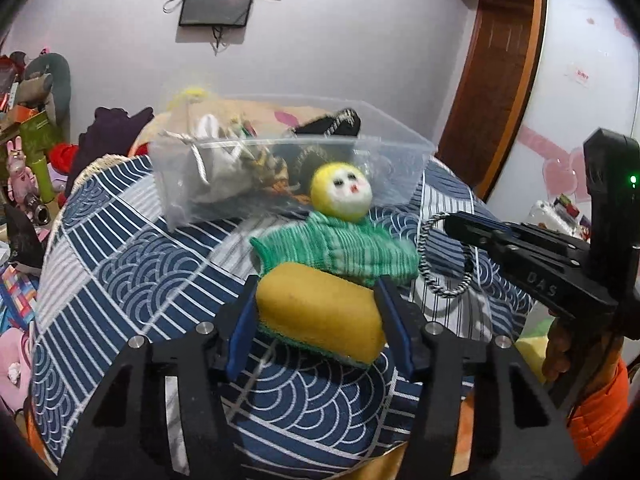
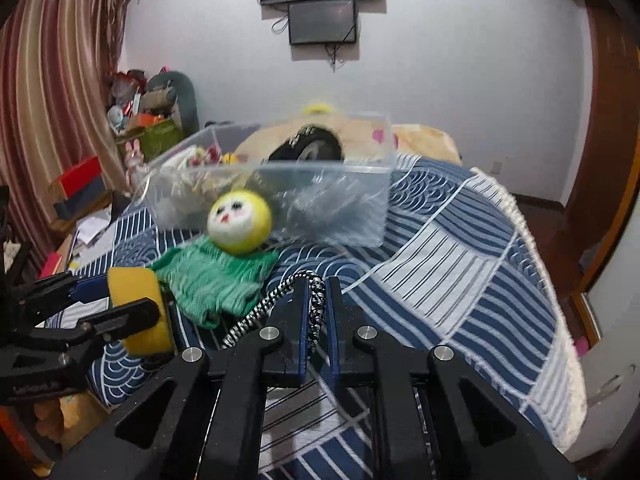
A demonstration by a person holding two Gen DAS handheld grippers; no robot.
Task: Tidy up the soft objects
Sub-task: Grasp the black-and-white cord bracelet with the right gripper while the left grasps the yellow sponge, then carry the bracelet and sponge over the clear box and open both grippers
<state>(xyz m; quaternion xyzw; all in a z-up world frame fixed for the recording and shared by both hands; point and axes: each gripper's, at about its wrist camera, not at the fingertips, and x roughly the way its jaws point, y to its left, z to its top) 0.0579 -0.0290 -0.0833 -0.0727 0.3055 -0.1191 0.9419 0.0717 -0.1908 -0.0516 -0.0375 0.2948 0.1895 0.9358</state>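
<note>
Yellow rectangular foam sponge with a green scouring layer point(image 1: 320, 312), clamped between the two blue pads of the left gripper point(image 1: 318, 316), raised above the blue-and-white wave-patterned patchwork bedspread point(image 1: 120, 272). In the right wrist view, same sponge point(image 2: 138, 312) seen end-on at lower left, squeezed in the left gripper point(image 2: 132, 304).

Black-and-white braided cord loop point(image 2: 316, 308), pinched between the nearly closed blue pads of the right gripper point(image 2: 317, 304); remainder of cord trailing down and left over the bedspread point(image 2: 460, 240). In the left wrist view, loop point(image 1: 444, 256) hanging open from the tip of the right gripper point(image 1: 450, 222), just beside the doll's sleeve.

Knitted doll with yellow-and-white round head and green striped knit body point(image 1: 340, 232), lying on the bedspread directly beyond the sponge, head toward the container. Head point(image 2: 240, 220) close against the container's near wall; contact not determinable, image blurred there.

Clear rectangular plastic storage container point(image 1: 400, 148), lidless, standing on the bedspread behind the doll. Contents: pale drawstring pouch point(image 1: 212, 160), black rounded fabric item point(image 1: 332, 124), further mixed soft pieces not identifiable.

Background: two dark wall-mounted screens point(image 2: 320, 0), striped pink-brown curtain point(image 2: 48, 80), cluttered shelf area with toys point(image 1: 28, 140), brown wooden door frame point(image 1: 496, 60).
</note>
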